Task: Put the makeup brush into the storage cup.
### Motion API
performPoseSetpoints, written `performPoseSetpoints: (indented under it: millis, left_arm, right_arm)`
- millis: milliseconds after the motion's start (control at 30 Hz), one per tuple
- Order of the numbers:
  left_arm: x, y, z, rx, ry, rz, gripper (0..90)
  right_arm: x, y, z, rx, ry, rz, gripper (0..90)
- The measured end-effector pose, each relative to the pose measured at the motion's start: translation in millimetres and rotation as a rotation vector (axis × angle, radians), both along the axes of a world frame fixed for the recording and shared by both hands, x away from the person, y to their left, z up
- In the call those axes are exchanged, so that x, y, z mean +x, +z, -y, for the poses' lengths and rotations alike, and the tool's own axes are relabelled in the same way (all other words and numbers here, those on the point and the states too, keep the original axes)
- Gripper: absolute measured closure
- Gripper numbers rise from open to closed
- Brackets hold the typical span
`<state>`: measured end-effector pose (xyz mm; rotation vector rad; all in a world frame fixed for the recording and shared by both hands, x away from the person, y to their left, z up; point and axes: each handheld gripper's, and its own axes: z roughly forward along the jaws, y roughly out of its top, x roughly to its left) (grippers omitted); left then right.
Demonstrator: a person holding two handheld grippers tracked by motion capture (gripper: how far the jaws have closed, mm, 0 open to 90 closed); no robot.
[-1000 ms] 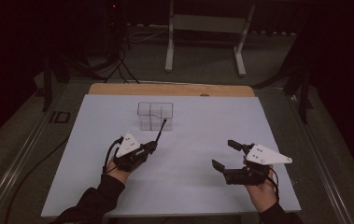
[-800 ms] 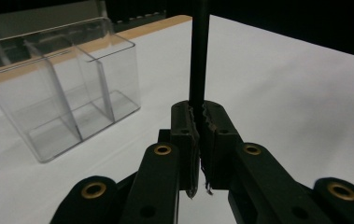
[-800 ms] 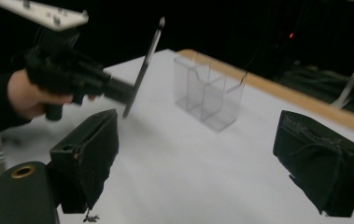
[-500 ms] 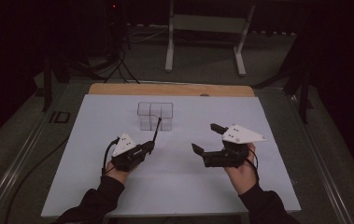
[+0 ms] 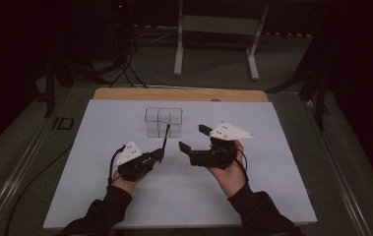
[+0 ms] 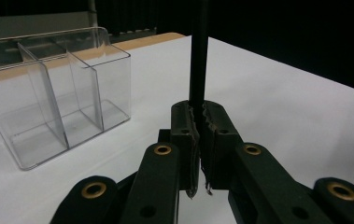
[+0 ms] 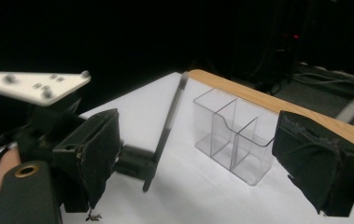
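Since the earlier frames your right gripper [image 5: 190, 138] has travelled from the right side of the sheet toward the middle, and now it is just beside the pen [image 5: 166, 136], while your left gripper [image 5: 157, 155] and the pen are in the same place as before.

You hold the pen [image 6: 198, 51] in the left gripper, whose jaws are closed tight on its lower part; in the left gripper view the black shaft rises straight up from between the toothed pads [image 6: 194, 122]. In the high view the pen leans up and away from you, and its upper end is in front of the box [image 5: 163, 121]. In the right gripper view the pen [image 7: 164, 130] goes diagonally across the white sheet, with the left gripper [image 7: 132, 161] at its lower end.

The box [image 6: 48, 107] is of clear plastic with dividers inside. It stands upright on the sheet, beyond both grippers, toward the far edge.

The jaws of your right gripper are wide open and there is nothing between them. They have just closed a very little. The two black pads [image 7: 95, 149] stand far apart, and the pen and the box [image 7: 233, 137] are seen through the gap.

The sheet [image 5: 282, 162] covers a table with a wooden far edge [image 5: 179, 94].
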<state>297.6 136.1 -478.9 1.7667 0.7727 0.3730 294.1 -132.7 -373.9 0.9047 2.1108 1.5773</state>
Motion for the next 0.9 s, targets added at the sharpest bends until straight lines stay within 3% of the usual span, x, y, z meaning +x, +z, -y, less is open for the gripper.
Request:
performPoseSetpoints:
  millis: [100,233,333,533,633,800,900]
  left_arm:
    - [-0.5,-0.3,-0.6,-0.011,0.006,0.003,85.4]
    - [-3.4,1.6,0.3,-0.017,0.006,0.041,85.4]
    - [-3.6,1.1,1.7,-0.020,0.003,0.037,85.4]
    - [-3.7,-1.2,2.1,-0.038,-0.004,0.035,85.4]
    - [-4.3,-2.5,2.8,-0.036,-0.003,0.036,85.4]
    - [-4.1,-4.2,3.0,-0.039,0.001,0.027,85.4]
    - [-5.0,-4.4,4.2,-0.039,-0.006,0.037,85.4]
  right_arm:
    - [6.0,-3.4,-11.2,0.037,-0.008,-0.042,20.8]
    - [8.2,-5.6,-19.6,0.027,-0.014,-0.044,28.5]
    - [9.5,-8.8,-28.8,0.026,-0.010,-0.047,33.1]
    - [17.3,-14.2,-40.1,0.056,-0.019,-0.108,43.0]
    - [19.6,-19.4,-46.5,0.040,-0.035,-0.126,49.2]
    - [24.0,-24.0,-50.7,0.057,-0.027,-0.163,57.1]
    - [26.8,-26.3,-52.1,0.080,-0.027,-0.195,69.3]
